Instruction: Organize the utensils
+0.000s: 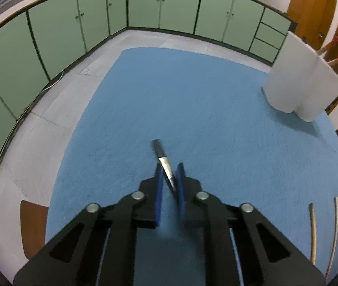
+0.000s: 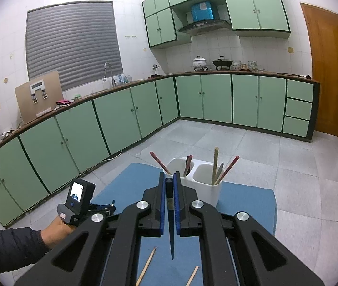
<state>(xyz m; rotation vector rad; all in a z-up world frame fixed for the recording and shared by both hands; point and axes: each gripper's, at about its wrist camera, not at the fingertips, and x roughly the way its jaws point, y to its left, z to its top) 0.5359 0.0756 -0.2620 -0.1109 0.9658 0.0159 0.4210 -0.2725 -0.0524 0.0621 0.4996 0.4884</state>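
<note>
My left gripper (image 1: 169, 166) is shut on a slim utensil with a black end and a silver middle (image 1: 158, 149), which slants across between the blue pads above the blue mat (image 1: 192, 95). My right gripper (image 2: 169, 176) is shut on a dark tapered utensil (image 2: 171, 233) whose point faces back toward the camera. A white two-compartment holder (image 2: 207, 186) stands just beyond the right gripper, with red, dark and wooden sticks upright in both compartments. In the left wrist view the holder (image 1: 295, 83) stands at the mat's far right. Two pale chopsticks (image 1: 313, 231) lie on the mat's near right.
Green cabinets (image 2: 121, 124) line the walls, with grey floor tiles (image 2: 240, 143) around the mat. A brown seat edge (image 1: 34, 226) shows at lower left. A person's hand (image 2: 57, 233) and dark sleeve hold the left tool. Wooden chopsticks (image 2: 147, 264) lie under the right gripper.
</note>
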